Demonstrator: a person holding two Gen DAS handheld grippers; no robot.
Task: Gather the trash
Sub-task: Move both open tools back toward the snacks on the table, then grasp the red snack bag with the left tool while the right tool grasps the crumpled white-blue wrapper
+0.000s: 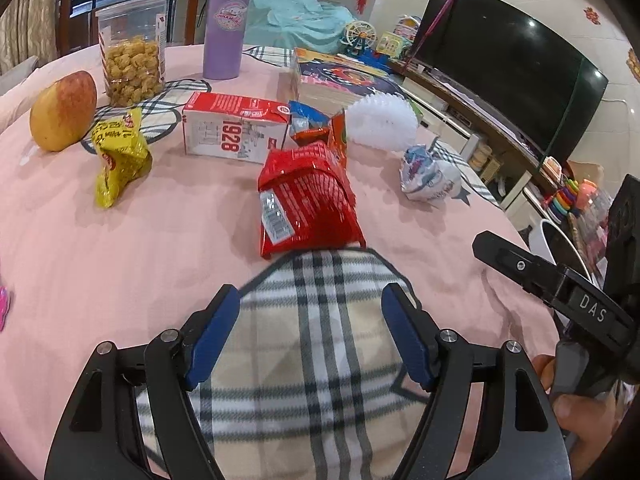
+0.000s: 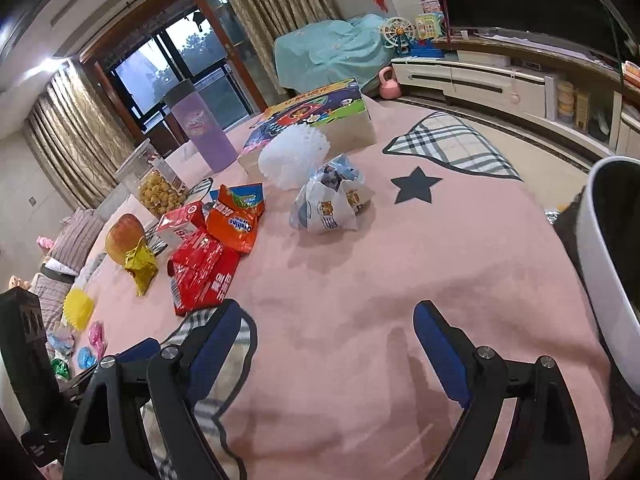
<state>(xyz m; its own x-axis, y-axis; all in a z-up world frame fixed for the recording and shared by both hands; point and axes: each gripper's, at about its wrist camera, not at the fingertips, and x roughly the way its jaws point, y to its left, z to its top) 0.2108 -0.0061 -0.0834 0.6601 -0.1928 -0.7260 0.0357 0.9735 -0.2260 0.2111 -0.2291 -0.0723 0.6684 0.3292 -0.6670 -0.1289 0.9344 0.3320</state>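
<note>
Wrappers lie on a pink cloth (image 1: 120,264). A red snack bag (image 1: 304,200) (image 2: 202,270) sits just ahead of my left gripper (image 1: 310,308), which is open and empty over a plaid patch. Further off are a yellow wrapper (image 1: 118,152) (image 2: 140,270), a red-and-white carton (image 1: 234,130) (image 2: 178,224), an orange packet (image 1: 338,138) (image 2: 236,216) and a crumpled white-blue bag (image 1: 430,176) (image 2: 330,200). My right gripper (image 2: 328,324) is open and empty above bare cloth, well short of that bag. A white bin (image 2: 612,264) (image 1: 554,242) stands at the right.
An apple (image 1: 64,110), a popcorn jar (image 1: 134,56), a purple bottle (image 1: 228,20), a white brush (image 1: 380,120) and a picture box (image 2: 316,120) stand further back. The other gripper and a hand (image 1: 576,412) show at the right edge. Small toys (image 2: 80,308) lie at the left.
</note>
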